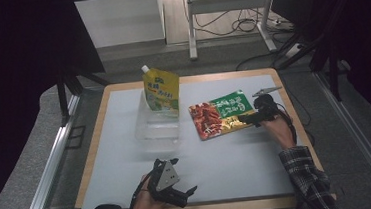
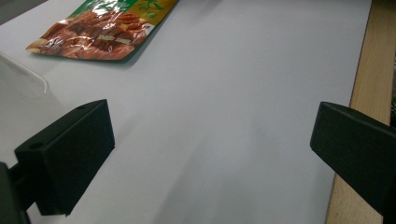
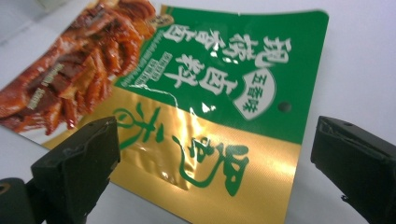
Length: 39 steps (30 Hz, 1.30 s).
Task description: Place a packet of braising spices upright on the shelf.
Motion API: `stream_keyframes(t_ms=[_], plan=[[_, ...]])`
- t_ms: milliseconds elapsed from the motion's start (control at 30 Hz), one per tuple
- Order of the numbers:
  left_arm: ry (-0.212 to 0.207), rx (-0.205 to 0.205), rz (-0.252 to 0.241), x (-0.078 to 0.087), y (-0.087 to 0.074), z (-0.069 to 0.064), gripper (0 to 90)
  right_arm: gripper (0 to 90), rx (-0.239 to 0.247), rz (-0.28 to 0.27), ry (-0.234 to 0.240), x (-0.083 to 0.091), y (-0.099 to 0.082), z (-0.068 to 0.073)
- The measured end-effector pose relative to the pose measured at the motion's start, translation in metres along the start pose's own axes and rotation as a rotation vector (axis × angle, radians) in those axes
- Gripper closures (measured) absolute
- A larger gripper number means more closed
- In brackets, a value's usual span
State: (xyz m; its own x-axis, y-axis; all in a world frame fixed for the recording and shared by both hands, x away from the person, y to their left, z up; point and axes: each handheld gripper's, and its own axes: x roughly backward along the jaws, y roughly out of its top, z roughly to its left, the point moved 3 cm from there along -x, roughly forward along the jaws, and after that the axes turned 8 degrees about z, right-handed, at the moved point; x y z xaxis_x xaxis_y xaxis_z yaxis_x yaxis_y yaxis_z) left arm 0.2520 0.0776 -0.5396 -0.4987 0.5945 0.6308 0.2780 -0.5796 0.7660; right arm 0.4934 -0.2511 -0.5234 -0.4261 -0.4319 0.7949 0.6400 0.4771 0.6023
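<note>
A flat snack packet [image 1: 222,113], green, gold and red, lies on the white table right of centre. It fills much of the right gripper view as the packet [image 3: 201,102]. My right gripper [image 1: 247,119] is open at the packet's right end, its jaws straddling the gold and green edge without closing; midpoint of the right gripper [image 3: 210,158]. A yellow spouted pouch [image 1: 162,91] stands upright in a clear plastic container [image 1: 158,124]. My left gripper [image 1: 186,194] rests open near the table's front edge, over bare table [image 2: 210,154], with the packet [image 2: 102,28] far ahead.
The white mat [image 1: 127,154] lies on a wooden tabletop [image 1: 90,157] whose edge [image 2: 369,84] shows beside my left gripper. A corner of the clear container [image 2: 23,79] is close on the left. Table legs and cables stand on the floor behind.
</note>
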Motion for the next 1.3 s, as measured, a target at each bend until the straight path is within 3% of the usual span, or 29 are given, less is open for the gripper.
stream_keyframes(t_ms=[500, 633, 800, 1000, 1300], plan=[[-0.004, -0.006, 0.005, 0.000, 0.000, -0.001, 0.0, 1.4, -0.078, 0.080, 0.010, -0.015, -0.008, -0.004], [-0.004, -0.007, 0.007, -0.001, 0.000, -0.001, 0.0, 1.4, -0.083, 0.081, 0.011, -0.015, -0.009, -0.004], [-0.004, -0.008, 0.008, -0.001, 0.000, -0.001, 0.0, 1.6, -0.091, 0.078, 0.031, -0.015, -0.008, -0.004], [-0.004, -0.010, 0.009, -0.001, 0.000, -0.002, 0.0, 1.9, -0.127, 0.062, 0.099, -0.014, -0.007, -0.001], [-0.004, -0.021, 0.017, -0.002, 0.000, -0.003, 0.0, 4.5, -0.078, 0.076, 0.124, -0.015, -0.003, 0.010]])
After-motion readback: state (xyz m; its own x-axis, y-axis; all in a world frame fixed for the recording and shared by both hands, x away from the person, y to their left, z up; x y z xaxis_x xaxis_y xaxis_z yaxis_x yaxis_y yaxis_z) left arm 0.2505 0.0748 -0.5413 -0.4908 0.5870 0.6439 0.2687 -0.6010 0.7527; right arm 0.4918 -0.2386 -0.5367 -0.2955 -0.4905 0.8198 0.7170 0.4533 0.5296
